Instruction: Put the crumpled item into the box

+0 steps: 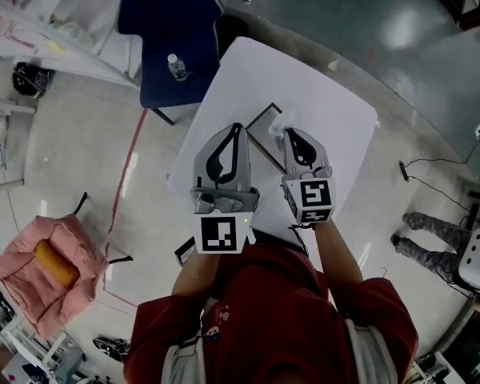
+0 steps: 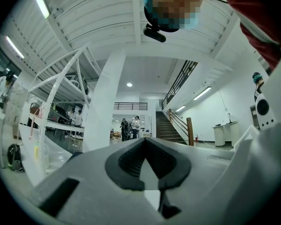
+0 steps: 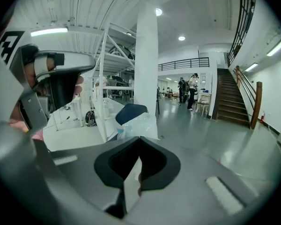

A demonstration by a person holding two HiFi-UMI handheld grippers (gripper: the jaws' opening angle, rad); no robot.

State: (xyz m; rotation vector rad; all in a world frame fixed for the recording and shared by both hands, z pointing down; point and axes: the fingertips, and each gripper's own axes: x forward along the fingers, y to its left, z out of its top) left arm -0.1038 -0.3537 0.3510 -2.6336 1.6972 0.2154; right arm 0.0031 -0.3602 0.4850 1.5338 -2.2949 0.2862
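Head view: your right gripper point(image 1: 292, 133) pinches the wad point(image 1: 282, 122) at the box point(image 1: 262, 114) rim. Your left gripper point(image 1: 238, 127) is closed, empty. The table point(image 1: 328, 118) spreads beyond.

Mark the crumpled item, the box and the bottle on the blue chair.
crumpled item point(image 3: 135, 123), right gripper view, middle of the clear bundle.
box point(image 1: 260, 118), head view, its dark left rim.
bottle point(image 1: 177, 67), head view, middle of its body.

Floor: we saw a glossy grey floor point(image 1: 400, 70) across the upper right.
Furniture: we noted a white table point(image 1: 336, 118) at centre, a dark blue chair point(image 1: 160, 22) above it, a pink armchair point(image 1: 20, 262) lower left.
Light: strip lamps point(image 2: 40, 1) glowed upper left.
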